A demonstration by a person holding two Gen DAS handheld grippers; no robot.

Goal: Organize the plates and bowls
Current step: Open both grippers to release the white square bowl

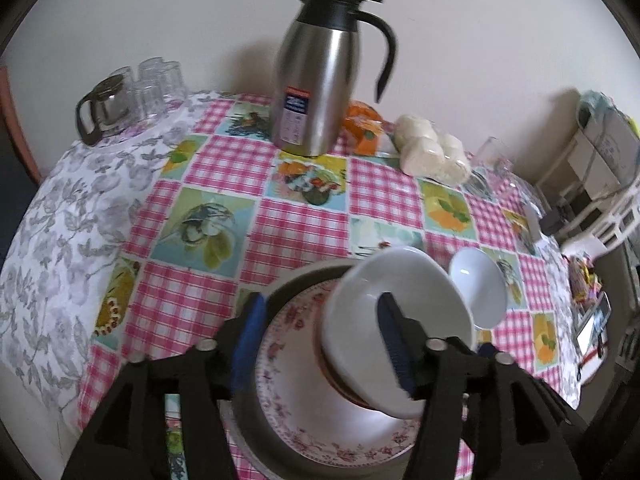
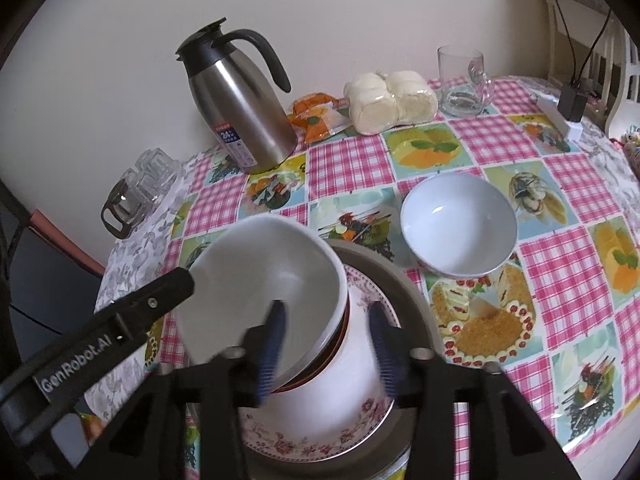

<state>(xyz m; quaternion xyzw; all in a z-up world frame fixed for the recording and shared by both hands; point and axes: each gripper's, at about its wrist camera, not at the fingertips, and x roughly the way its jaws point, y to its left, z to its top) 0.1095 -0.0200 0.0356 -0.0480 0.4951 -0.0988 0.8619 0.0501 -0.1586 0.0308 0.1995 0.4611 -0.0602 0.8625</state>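
- I read this as stacking: a big white bowl (image 2: 264,280) sits tilted on a brown-rimmed dish over the flowered plate (image 2: 320,436), itself on a grey plate (image 2: 412,292), near the front edge of the surface (image 2: 560,200).
- My right gripper (image 2: 328,344) has its fingers (image 2: 272,340) spread wide and straddling the bowl's wall, one inside and one outside, gripping nothing.
- My left gripper (image 1: 324,344) is spread too; one finger lies over the bowl (image 1: 396,320), the other beside the plate (image 1: 340,432). Holding nothing, as far as I can tell.
- To do this well, I'd pinch the rim squarely with the right, lower the bowl until it sits level, then let go slowly so it doesn't rock.
- The small white bowl (image 2: 460,224) stands apart to the right; I judge it goes next, nested inside.
- I'd stay clear of the steel jug (image 2: 240,108) and glass mug (image 2: 464,84) at the back.
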